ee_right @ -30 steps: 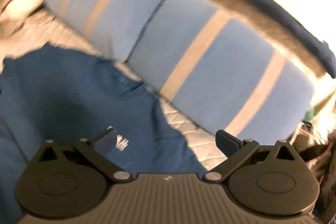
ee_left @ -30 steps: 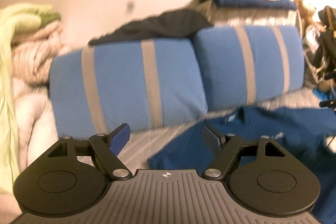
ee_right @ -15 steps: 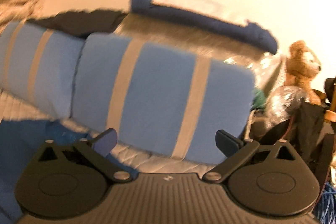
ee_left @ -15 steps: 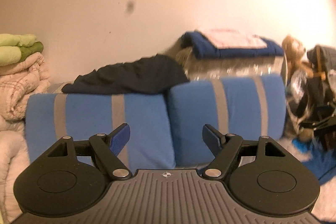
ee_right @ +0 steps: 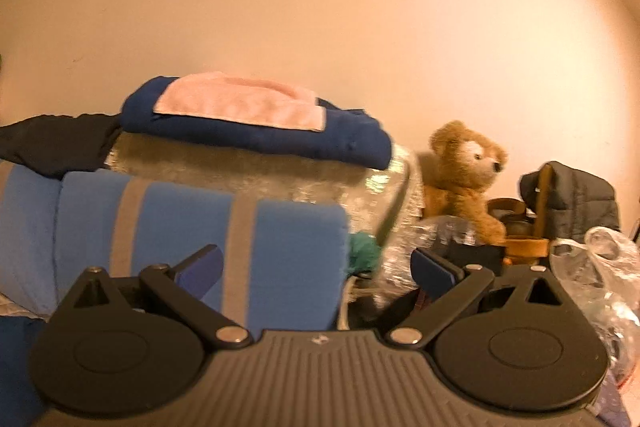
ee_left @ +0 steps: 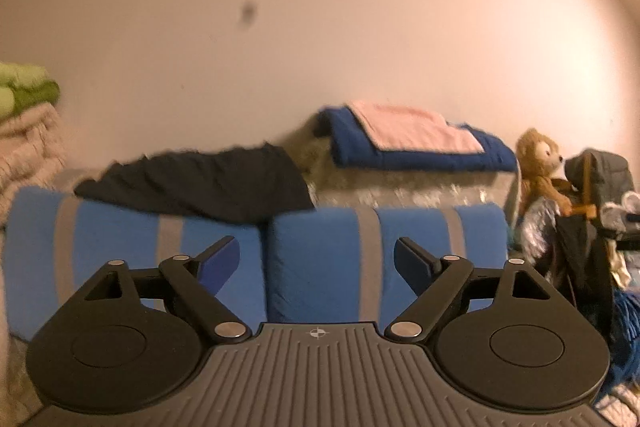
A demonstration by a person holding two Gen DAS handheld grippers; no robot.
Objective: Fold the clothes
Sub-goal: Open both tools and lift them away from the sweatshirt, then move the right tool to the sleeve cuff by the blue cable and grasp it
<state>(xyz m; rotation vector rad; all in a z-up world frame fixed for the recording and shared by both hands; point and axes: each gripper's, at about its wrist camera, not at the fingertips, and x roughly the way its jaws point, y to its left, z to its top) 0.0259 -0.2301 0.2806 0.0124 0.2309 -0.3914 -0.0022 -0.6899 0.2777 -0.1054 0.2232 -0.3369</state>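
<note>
While both claws gape with nothing between their fingers, the left claw [ee_left: 316, 259] and right claw [ee_right: 316, 267] face blue grey-striped pillows [ee_left: 384, 259]; a dark blue garment [ee_right: 16, 359] shows only at the right view's lower-left edge.

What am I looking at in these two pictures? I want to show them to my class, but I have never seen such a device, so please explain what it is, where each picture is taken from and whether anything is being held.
A person holds a two-finger gripper in each hand; each carries a wide-angle camera looking forward along its fingers. One picture comes from the left gripper, the other from the right gripper. Both stand open and hold nothing. Both cameras face a wall. Before it lie blue pillows with grey stripes, a dark garment draped over one, and behind them a folded blue blanket with a pink cloth on top. A teddy bear sits further right. A strip of blue fabric, possibly clothing to fold, shows at the right view's lower left edge.
</note>
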